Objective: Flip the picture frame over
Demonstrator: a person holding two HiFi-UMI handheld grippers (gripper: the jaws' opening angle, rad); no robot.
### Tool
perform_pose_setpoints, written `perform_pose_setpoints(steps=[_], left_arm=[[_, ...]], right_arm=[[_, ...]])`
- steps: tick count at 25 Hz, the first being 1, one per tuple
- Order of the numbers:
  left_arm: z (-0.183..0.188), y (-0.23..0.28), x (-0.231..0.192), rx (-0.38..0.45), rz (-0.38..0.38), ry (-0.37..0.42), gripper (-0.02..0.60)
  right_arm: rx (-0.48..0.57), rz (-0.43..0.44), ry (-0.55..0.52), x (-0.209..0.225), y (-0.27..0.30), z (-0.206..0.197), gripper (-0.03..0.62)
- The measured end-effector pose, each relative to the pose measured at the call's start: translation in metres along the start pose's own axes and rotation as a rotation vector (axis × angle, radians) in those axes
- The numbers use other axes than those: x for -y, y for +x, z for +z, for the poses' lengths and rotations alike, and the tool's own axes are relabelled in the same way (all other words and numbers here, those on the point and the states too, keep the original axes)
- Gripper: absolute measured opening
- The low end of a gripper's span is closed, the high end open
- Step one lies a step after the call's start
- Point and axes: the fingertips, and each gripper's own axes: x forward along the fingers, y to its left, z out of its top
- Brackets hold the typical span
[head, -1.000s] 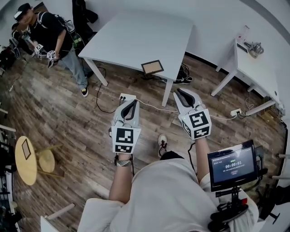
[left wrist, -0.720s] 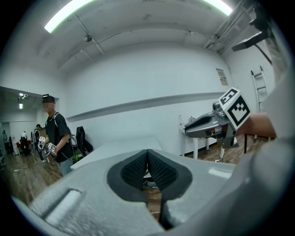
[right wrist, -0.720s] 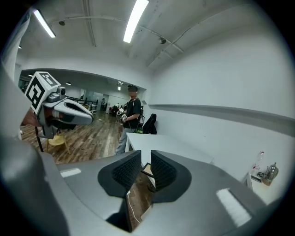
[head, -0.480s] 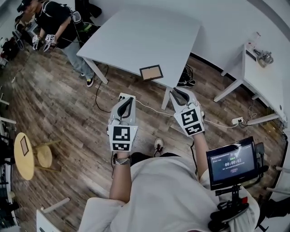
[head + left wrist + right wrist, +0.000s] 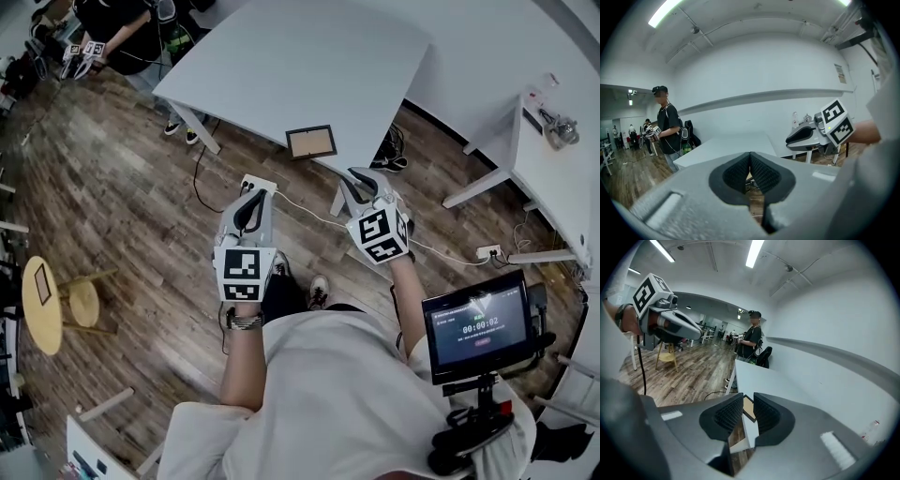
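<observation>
Now, change: both grippers sit higher in the head view than a second ago, closer to the near edge of the white table [image 5: 309, 66]; the other person [image 5: 117, 23] has slid towards the upper left corner
Picture frame [image 5: 311, 142]: lies flat on the table just inside its near edge, above and between the two grippers in the head view; it is untouched and looks the same way up as in the earlier pictures
Left gripper [image 5: 251, 199]: pads meet at the tips with nothing between them; it is below and left of the frame, over the wooden floor, well apart from the frame
Right gripper [image 5: 352, 181]: jaws have just been opening a little and now stand slightly apart; nothing is between the pads, and the frame shows only far off through the gap in the right gripper view; its marker cube looks more tilted than before
Right gripper position: its tips lie just below the table edge in the head view, lower right of the frame
Task state (judgement): approach stage only; no contact, flip not begun
Next (judgement): the right gripper, already parting, seems the likelier one to take the frame's near edge; the gap probably needs to widen first
</observation>
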Motion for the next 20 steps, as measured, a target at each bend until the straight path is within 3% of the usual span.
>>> perform_pose_setpoints(steps=[8,20], left_arm=[[-0.018,0.030,-0.016,-0.020,-0.006,-0.042,0.005],[-0.053,0.076,-0.051,-0.107,-0.048,-0.089,0.005]], right_arm=[[-0.044,0.060,0.025,0.001,0.056,-0.017,0.074],[-0.189,0.137,-0.080,-0.016,0.151,-0.053,0.104]])
